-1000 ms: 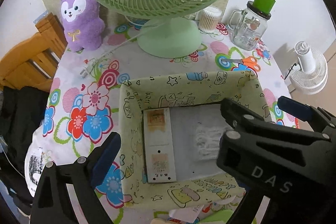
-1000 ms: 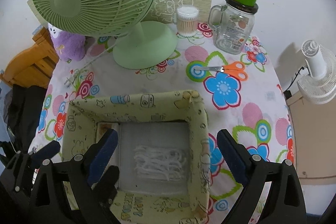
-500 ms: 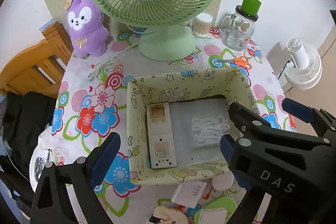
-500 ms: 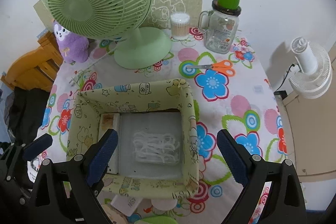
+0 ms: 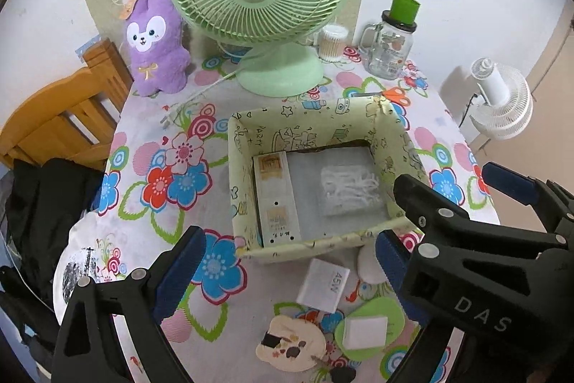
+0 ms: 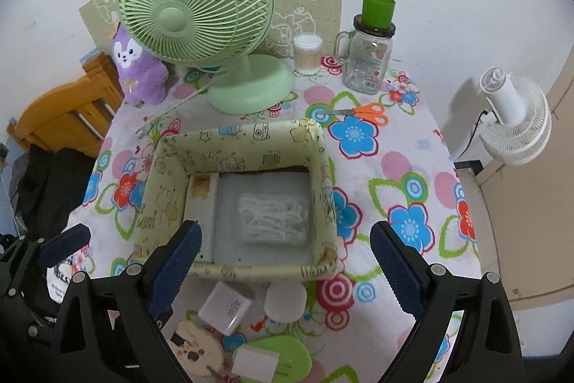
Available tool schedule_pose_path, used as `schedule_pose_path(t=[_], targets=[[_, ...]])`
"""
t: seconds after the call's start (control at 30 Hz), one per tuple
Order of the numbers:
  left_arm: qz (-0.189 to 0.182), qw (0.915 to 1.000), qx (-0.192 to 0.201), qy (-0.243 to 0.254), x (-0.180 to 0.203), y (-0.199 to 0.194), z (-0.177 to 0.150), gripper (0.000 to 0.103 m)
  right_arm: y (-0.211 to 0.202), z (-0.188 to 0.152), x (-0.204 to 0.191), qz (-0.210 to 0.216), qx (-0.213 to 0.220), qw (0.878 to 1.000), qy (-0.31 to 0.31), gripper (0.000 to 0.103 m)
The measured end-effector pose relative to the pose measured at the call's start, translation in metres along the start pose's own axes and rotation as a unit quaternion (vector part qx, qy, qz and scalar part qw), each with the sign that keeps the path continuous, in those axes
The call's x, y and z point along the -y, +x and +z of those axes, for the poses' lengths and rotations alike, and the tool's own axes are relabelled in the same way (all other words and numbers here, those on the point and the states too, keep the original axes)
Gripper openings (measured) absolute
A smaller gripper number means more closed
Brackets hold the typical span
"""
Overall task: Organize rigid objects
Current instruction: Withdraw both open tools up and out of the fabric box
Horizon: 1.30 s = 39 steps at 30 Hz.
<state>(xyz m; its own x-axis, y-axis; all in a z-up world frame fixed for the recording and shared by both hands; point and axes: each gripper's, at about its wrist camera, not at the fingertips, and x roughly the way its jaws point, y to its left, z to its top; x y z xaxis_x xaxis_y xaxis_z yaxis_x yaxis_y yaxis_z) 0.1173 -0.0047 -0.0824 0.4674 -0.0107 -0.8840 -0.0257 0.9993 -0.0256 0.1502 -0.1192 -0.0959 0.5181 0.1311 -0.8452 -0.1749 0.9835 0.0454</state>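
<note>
- Even, bright indoor light, perhaps from overhead; no glare.
- Soft shadow of the white fan (image 6: 513,124) falls on the wall to its left.
- Fisheye bends the edges; corners are black.
- The bag (image 5: 349,191) in the box (image 5: 247,174) looks slightly blurred.

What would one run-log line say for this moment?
left claw: open, empty | right claw: open, empty | fabric box: holds floss-pick bag | white box: on table

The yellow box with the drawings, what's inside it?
Inside the yellow box lie a long white strip and a clear bag of white picks. What's under them is hidden.
</note>
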Motion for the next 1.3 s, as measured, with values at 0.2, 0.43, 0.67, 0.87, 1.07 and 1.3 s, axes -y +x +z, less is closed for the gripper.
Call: schedule_pose_path(t=[0.2,0.43,0.67,0.87,1.07,1.3], targets=[[-0.007,1.0,0.004,0.004,-0.002,-0.011,-0.012,0.097,-0.016,-0.015,0.0,0.015,0.004,1.0,0.012,0.096],[-0.004,0.9998,0.013,0.013,-0.003,-0.022,-0.026,0.097,-0.03,-0.033,-0.003,0.006,0.011,1.0,0.011,0.096],[-0.01,0.9996,0.007,0.024,-0.003,-0.02,-0.041,0.097,-0.033,-0.053,-0.004,-0.001,0.005,1.0,0.015,0.096],[-0.016,0.9996,-0.004,0.024,-0.006,-0.013,-0.056,0.097,-0.028,-0.068,-0.004,-0.006,-0.005,1.0,0.017,0.096],[-0.014,0.9996,-0.014,0.022,-0.011,-0.002,-0.065,0.097,-0.019,-0.078,-0.003,0.004,-0.015,1.0,0.02,0.094],[-0.015,0.9992,-0.026,0.028,-0.01,0.018,-0.074,0.097,-0.004,-0.087,-0.001,0.012,-0.021,1.0,0.011,0.093]])
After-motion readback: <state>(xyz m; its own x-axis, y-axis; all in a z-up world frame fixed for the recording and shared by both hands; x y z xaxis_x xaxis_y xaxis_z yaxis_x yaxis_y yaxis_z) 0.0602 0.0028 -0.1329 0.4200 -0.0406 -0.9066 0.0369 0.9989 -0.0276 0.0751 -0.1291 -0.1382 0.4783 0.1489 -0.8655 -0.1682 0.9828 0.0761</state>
